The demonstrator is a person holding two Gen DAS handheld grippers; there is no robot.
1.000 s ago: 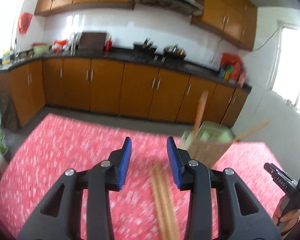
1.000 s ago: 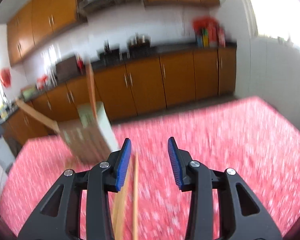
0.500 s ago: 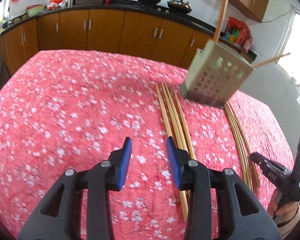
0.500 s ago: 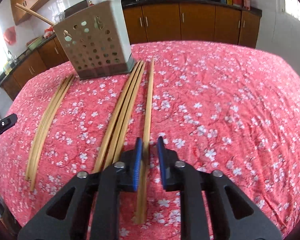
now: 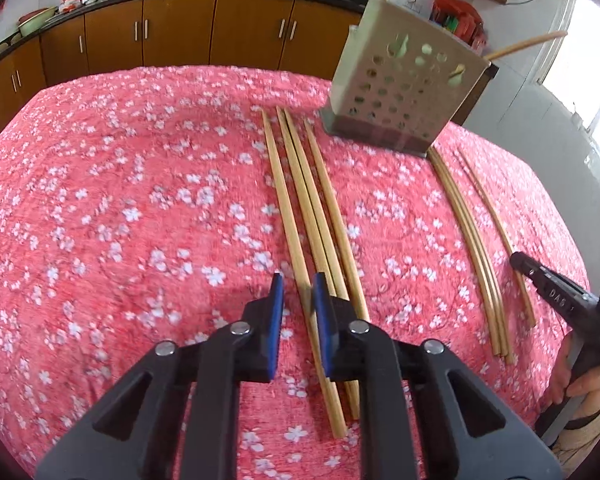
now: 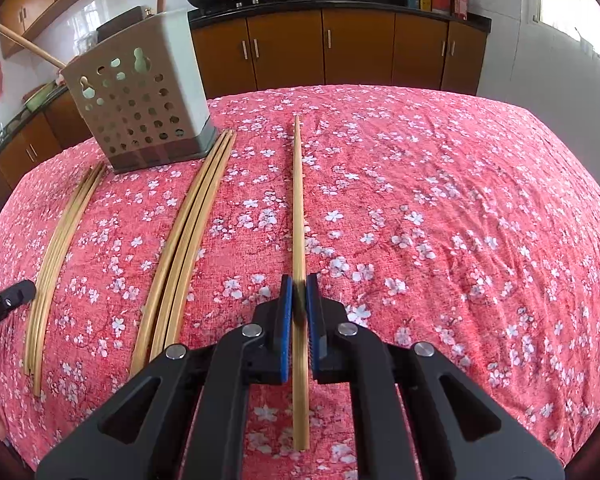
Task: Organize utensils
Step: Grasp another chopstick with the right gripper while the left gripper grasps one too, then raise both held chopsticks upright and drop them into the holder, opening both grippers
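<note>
Nearest the cameras, over the table's pink blossom-print cloth (image 6: 440,200), the right gripper (image 6: 299,300) had its jaws clenched on a single pale wooden chopstick (image 6: 298,200) lying apart from the rest. The left gripper (image 5: 298,304) straddled the leftmost stick of the loose wooden chopsticks (image 5: 320,208), jaws narrowed but not visibly gripping. Farther off lay another thin bundle of chopsticks (image 6: 56,240). Beyond stood the grey perforated utensil holder (image 6: 140,100), with only two sticks showing, so most sorting seemed left.
</note>
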